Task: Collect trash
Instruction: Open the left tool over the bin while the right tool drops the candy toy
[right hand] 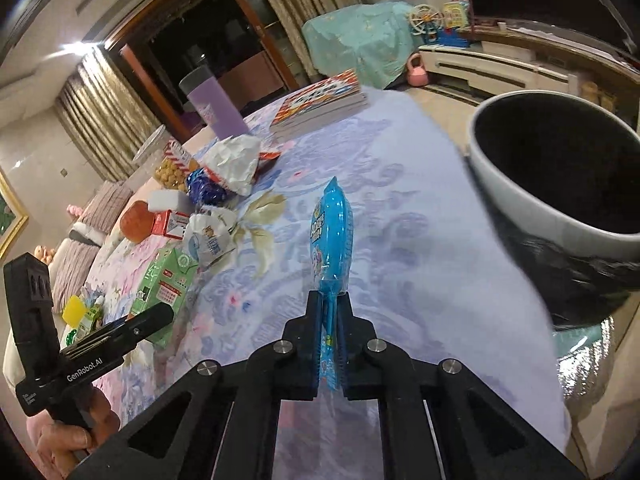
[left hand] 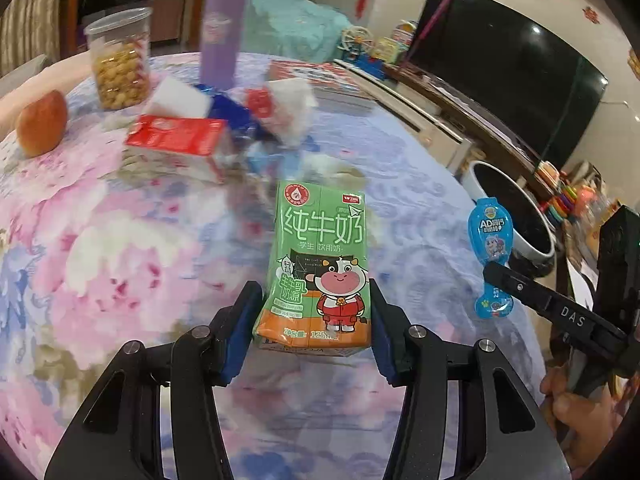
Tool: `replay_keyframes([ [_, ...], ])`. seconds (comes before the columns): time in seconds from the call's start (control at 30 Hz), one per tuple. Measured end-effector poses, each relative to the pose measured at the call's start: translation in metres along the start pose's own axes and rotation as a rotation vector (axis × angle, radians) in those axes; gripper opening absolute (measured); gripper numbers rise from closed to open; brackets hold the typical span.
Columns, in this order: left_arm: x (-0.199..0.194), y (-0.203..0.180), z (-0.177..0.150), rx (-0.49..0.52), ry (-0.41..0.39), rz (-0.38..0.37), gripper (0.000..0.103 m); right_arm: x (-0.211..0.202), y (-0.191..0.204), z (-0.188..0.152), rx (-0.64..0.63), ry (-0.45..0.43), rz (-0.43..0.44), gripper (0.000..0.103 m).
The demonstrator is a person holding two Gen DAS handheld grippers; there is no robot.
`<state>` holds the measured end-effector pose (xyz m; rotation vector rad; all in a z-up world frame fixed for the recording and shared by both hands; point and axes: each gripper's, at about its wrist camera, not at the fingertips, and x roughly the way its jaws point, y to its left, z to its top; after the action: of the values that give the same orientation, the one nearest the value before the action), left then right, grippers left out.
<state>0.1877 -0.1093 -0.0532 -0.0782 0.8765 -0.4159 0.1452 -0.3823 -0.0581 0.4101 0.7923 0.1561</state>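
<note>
My left gripper (left hand: 316, 292) is shut on a green milk carton (left hand: 320, 260) with a cartoon cow and holds it above the flowered tablecloth; the carton also shows in the right wrist view (right hand: 166, 284). My right gripper (right hand: 330, 300) is shut on a flat blue snack packet (right hand: 332, 224), held edge-on over the table; the packet also shows in the left wrist view (left hand: 491, 236). A white trash bin (right hand: 560, 184) with a black liner stands just past the table's right edge, also in the left wrist view (left hand: 516, 208).
On the far side of the table lie crumpled white wrappers (left hand: 292, 108), a blue wrapper (right hand: 204, 188), a red-and-white box (left hand: 180, 140), an apple (left hand: 42, 124), a jar of snacks (left hand: 120, 60), a purple bottle (left hand: 222, 28) and books (right hand: 320, 100). A TV (left hand: 508, 68) stands on the right.
</note>
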Motion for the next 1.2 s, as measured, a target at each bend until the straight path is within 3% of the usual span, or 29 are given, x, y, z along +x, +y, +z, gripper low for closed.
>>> replay_keyframes([
  [0.7,0.024,-0.095,0.008,0.154,0.038,-0.105,0.051,-0.058,-0.055,0.002,0.083,-0.106,-0.047,0.006],
  [1.2,0.039,-0.133,0.02,0.221,0.047,-0.143,0.051,-0.075,-0.084,0.009,0.123,-0.144,-0.068,0.006],
])
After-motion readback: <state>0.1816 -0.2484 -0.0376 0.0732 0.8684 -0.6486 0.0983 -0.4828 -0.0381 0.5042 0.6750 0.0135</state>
